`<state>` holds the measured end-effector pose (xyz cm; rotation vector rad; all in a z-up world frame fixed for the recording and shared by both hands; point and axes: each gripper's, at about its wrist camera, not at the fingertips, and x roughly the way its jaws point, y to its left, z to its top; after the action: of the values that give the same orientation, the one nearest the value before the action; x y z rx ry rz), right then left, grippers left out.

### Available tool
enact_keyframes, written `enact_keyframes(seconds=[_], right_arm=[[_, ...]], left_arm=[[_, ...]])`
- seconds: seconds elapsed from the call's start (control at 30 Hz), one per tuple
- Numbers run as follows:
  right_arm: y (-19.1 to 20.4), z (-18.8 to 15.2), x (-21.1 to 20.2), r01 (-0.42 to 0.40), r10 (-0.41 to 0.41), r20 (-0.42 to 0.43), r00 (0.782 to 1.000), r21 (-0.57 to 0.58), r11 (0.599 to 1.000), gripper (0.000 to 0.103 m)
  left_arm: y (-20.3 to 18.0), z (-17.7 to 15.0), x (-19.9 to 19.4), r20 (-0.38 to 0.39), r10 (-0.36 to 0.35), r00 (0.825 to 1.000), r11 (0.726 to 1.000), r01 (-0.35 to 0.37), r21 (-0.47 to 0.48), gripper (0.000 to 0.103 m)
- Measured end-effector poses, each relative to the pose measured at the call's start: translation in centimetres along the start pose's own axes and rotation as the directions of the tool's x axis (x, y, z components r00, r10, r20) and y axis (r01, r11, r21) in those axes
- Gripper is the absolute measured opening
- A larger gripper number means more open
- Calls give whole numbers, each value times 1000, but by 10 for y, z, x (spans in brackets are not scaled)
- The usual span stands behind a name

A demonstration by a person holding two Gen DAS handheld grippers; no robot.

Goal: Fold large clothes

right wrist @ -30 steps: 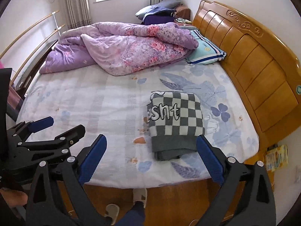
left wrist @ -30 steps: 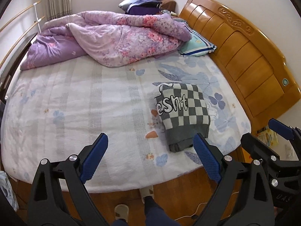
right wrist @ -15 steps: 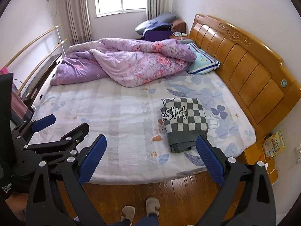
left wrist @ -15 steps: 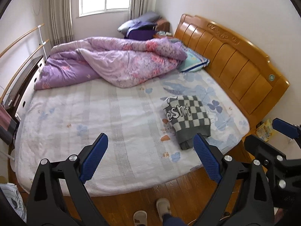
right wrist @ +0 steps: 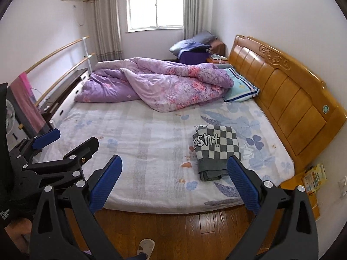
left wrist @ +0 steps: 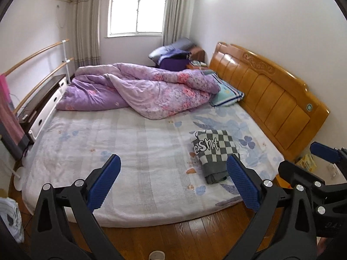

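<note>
A folded grey-and-white checkered sweater (left wrist: 213, 151) with white lettering lies on the bed's floral sheet (left wrist: 130, 147), near the headboard side; it also shows in the right wrist view (right wrist: 215, 149). My left gripper (left wrist: 173, 178) is open and empty, held over the floor in front of the bed. My right gripper (right wrist: 174, 178) is open and empty too, also back from the bed edge. Each gripper shows at the side of the other's view: the right gripper (left wrist: 321, 162) and the left gripper (right wrist: 54, 147).
A crumpled purple floral quilt (left wrist: 143, 88) and a blue pillow (left wrist: 226, 93) lie at the far end. A wooden headboard (left wrist: 271, 99) runs along the right. A dark cabinet (left wrist: 41, 101) and wooden rails stand left. Wood floor (right wrist: 173, 225) lies below, with a slipper (right wrist: 146, 246).
Both grippers have pulled back and up from the bed; the bed and sweater look smaller and more of the room and floor shows. The sweater has not moved.
</note>
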<state>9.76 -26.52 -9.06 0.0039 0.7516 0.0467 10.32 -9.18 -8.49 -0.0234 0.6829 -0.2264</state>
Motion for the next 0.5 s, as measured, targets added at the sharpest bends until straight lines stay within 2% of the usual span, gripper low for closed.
enact_keyframes(seconds=[0.2, 0.3, 0.43, 0.5], right_arm=[[-14, -21, -39, -47, 47, 26, 999, -28, 999, 94], [-18, -32, -62, -54, 57, 45, 997, -47, 997, 94], [-19, -40, -85, -67, 72, 71, 995, -63, 996, 94], [-18, -42, -94, -69, 74, 85, 994, -70, 995, 94]], left_arm=[[-24, -19, -49, 30, 8, 1000, 999, -7, -44, 98], [-37, -27, -76, 74, 56, 996, 998, -54, -34, 98], [-53, -36, -113, 137, 139, 981, 990, -140, -4, 98], [-58, -39, -127, 157, 154, 976, 988, -156, -1, 98]])
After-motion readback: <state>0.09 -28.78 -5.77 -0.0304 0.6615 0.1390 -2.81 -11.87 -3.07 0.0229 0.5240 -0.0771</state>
